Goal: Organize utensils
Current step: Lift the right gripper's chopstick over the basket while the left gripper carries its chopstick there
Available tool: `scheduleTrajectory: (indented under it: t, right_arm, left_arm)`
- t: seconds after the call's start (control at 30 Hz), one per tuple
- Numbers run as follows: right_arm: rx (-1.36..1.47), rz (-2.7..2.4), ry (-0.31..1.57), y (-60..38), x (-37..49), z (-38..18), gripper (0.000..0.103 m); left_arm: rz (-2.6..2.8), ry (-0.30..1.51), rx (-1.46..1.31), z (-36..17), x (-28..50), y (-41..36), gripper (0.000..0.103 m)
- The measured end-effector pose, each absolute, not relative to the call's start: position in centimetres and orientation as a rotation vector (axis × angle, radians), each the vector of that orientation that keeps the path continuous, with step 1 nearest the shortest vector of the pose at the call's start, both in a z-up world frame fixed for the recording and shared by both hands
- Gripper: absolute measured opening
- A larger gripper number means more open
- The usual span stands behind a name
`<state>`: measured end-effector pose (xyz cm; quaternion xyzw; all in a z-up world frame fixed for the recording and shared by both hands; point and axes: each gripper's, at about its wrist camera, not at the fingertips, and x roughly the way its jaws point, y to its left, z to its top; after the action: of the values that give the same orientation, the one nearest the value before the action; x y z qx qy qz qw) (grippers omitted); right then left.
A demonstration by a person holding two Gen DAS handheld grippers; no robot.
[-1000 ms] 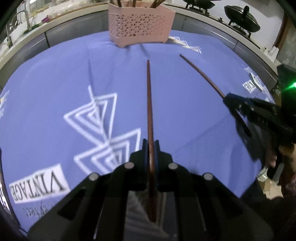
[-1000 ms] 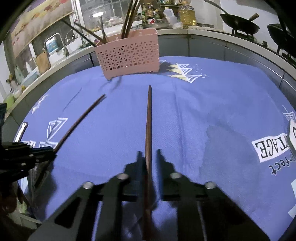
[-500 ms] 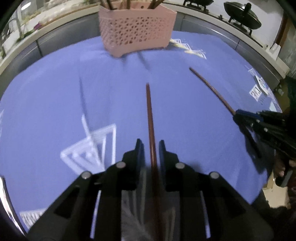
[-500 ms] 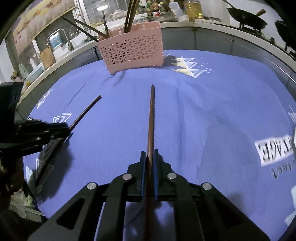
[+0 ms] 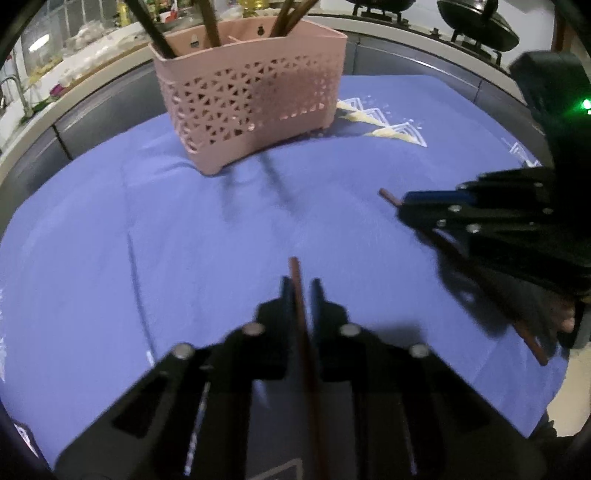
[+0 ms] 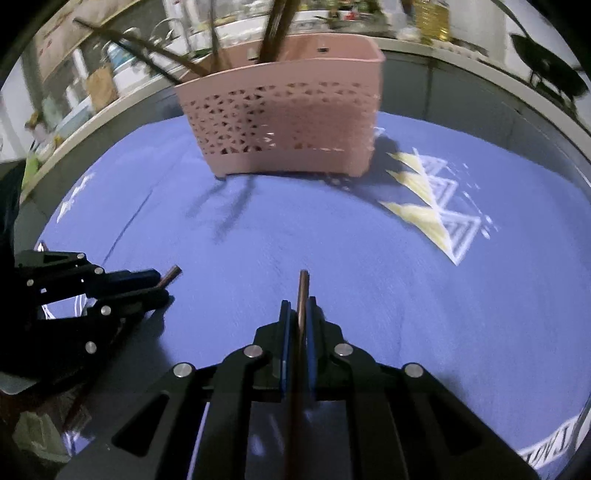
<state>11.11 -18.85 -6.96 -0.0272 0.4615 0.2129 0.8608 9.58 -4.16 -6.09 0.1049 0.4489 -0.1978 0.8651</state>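
A pink lattice basket (image 5: 251, 107) (image 6: 288, 125) stands on the blue cloth (image 5: 184, 240) with several dark chopsticks upright in it. My left gripper (image 5: 298, 286) (image 6: 162, 284) has its jaws closing on a brown chopstick (image 5: 295, 269) (image 6: 171, 275); only a short tip sticks out past the fingertips. To its right, my right gripper (image 6: 297, 306) (image 5: 402, 206) has its jaws closing on a second chopstick (image 6: 303, 284) (image 5: 388, 195), whose tail trails behind it. Both hover over the cloth, a short way before the basket.
The cloth covers a table (image 5: 92, 110) with a grey rim. Behind it are a counter with a sink tap (image 5: 14, 88), woks (image 5: 476, 26) at the back right and an oil bottle (image 6: 430, 14). A hand (image 5: 565, 317) grips the right tool.
Both grippers have moved toward the basket, which now looks much larger. Each chopstick sticks out far less beyond its fingertips. The left jaws widened briefly, then narrowed again.
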Motion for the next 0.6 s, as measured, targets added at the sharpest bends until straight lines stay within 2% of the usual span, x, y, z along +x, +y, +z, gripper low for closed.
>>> scheduleTrajectory:
  t: [0.1,0.2,0.4,0.6]
  right_arm:
    - [-0.032,0.462,0.973,-19.1,11.0,-6.7,0.005]
    - [0.045,0.497,0.898,-20.3,9.8,-4.5,0.005]
    - [0.144,0.552,0.58,-23.1,5.0,4.3,0.005]
    - [0.189,0.549,0.392,-24.4,2.2,8.4,0.005]
  left_arm:
    - [-0.409,0.95,0.19,-5.8,10.0,-3.9,0.005]
    - [-0.433,0.892,0.113,-3.4,9.2,-2.3,0.005]
    - [-0.466,0.653,-0.01,5.5,6.0,1.5,0.005]
    - [-0.462,0.5,-0.058,10.2,2.8,3.6,0.005]
